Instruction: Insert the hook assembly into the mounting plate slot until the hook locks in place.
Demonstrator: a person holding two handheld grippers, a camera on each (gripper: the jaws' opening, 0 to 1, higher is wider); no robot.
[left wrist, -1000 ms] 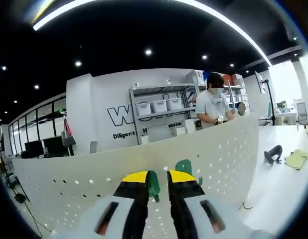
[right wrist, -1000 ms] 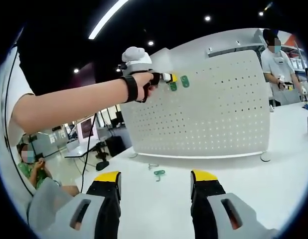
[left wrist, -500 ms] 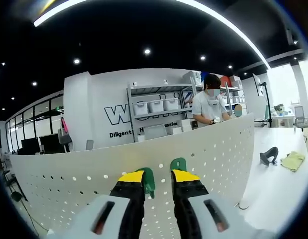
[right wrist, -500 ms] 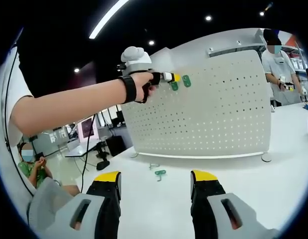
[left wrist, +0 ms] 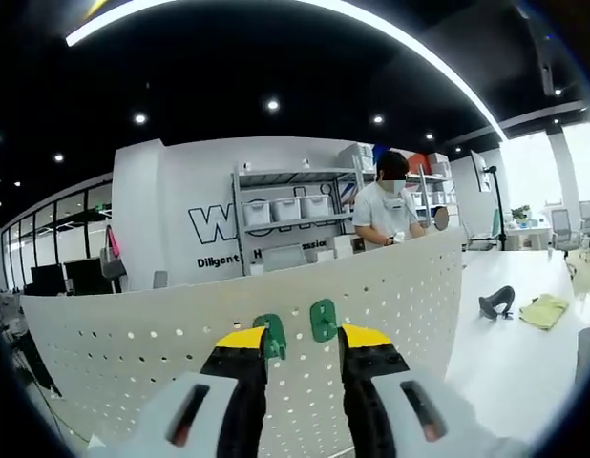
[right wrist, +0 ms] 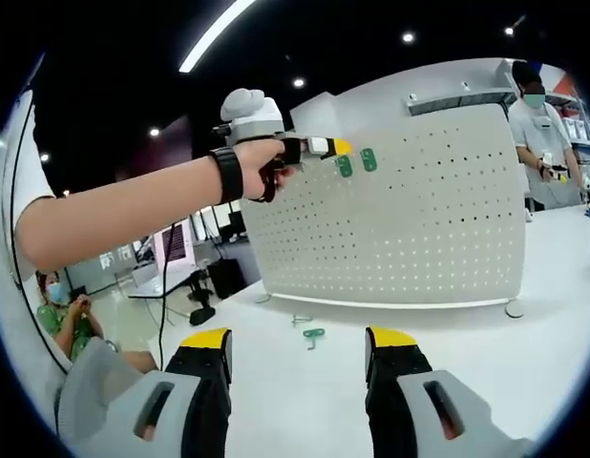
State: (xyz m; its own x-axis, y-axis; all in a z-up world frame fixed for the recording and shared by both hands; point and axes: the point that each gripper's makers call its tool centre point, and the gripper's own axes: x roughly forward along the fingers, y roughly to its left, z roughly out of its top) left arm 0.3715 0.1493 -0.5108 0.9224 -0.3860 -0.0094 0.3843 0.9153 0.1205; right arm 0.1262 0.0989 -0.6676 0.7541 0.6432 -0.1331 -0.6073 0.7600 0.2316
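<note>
Two green hooks sit in my pegboard at centre frame, just past my left tongs, parted and empty. My right tongs gape empty; two more hooks lie on the surface at lower centre.

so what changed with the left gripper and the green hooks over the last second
The left gripper has opened and let go of the green hook it was pinching, drawing slightly back; that hook now hangs on the white pegboard beside the other green hook. Unchanged: the right gripper open over the table, two spare hooks lying by the board's foot.
</note>
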